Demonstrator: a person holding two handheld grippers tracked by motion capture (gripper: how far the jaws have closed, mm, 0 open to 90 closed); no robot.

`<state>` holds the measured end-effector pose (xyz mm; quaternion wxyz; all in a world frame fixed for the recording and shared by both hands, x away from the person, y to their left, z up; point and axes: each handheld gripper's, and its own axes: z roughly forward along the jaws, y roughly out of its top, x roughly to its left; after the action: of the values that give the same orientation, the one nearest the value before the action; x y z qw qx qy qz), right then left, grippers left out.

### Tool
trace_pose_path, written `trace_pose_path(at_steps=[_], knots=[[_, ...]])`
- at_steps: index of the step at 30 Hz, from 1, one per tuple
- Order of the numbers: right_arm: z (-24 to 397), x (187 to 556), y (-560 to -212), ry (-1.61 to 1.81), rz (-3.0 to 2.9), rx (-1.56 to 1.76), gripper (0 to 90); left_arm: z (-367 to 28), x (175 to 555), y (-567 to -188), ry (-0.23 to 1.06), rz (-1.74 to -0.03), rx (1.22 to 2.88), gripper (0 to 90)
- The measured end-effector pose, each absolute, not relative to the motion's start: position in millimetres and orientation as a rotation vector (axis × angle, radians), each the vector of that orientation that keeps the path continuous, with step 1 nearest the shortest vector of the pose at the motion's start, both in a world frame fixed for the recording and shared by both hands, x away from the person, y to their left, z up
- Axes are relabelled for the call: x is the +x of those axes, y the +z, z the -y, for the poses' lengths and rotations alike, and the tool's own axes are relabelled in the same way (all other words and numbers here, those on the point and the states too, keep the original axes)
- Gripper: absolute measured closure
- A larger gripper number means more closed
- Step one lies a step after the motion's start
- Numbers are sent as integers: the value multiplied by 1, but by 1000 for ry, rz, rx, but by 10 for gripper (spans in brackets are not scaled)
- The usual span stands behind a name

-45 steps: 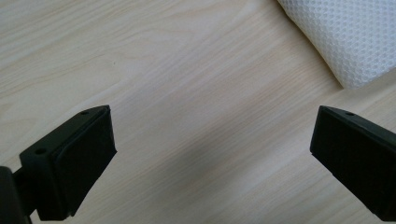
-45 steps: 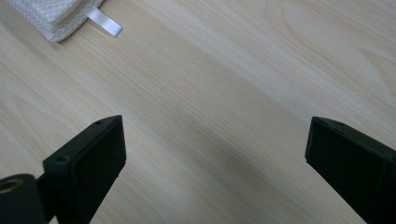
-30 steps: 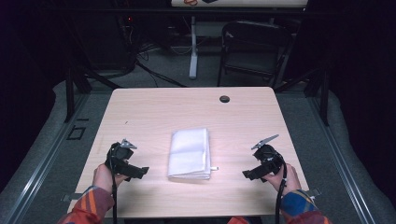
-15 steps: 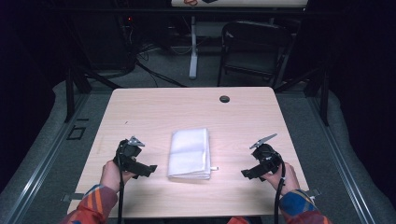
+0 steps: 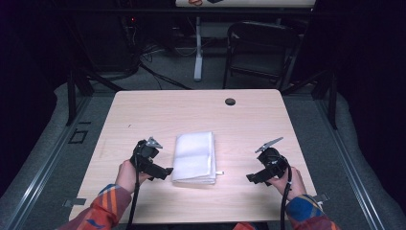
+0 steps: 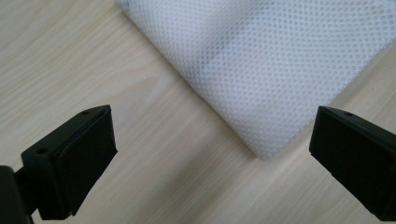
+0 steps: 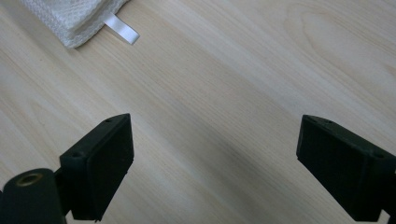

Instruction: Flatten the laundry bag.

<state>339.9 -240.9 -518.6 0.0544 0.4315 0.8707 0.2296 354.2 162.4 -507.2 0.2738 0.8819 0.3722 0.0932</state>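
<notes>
Light wooden table (image 5: 158,112) on grey floor (image 5: 316,124); beyond, perhaps a dark chair (image 5: 261,50).

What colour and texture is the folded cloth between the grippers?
White, with a fine mesh weave, on the folded cloth; the left gripper view shows it best.

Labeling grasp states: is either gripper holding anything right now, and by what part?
Nothing is held. The left gripper is open beside the folded white cloth; the right gripper is open over bare table, short of the cloth's tag.

Folded cloth (image 5: 194,158) on table (image 5: 143,115), between left gripper (image 5: 161,171) and right gripper (image 5: 253,177)
</notes>
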Motion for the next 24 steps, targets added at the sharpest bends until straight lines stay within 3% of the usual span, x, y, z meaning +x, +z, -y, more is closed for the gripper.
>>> trace_pose_path(at_steps=[24], knots=[[240,340,-519,670,-2679,1300,132,-107,355,-516,208,-788,2425,78]])
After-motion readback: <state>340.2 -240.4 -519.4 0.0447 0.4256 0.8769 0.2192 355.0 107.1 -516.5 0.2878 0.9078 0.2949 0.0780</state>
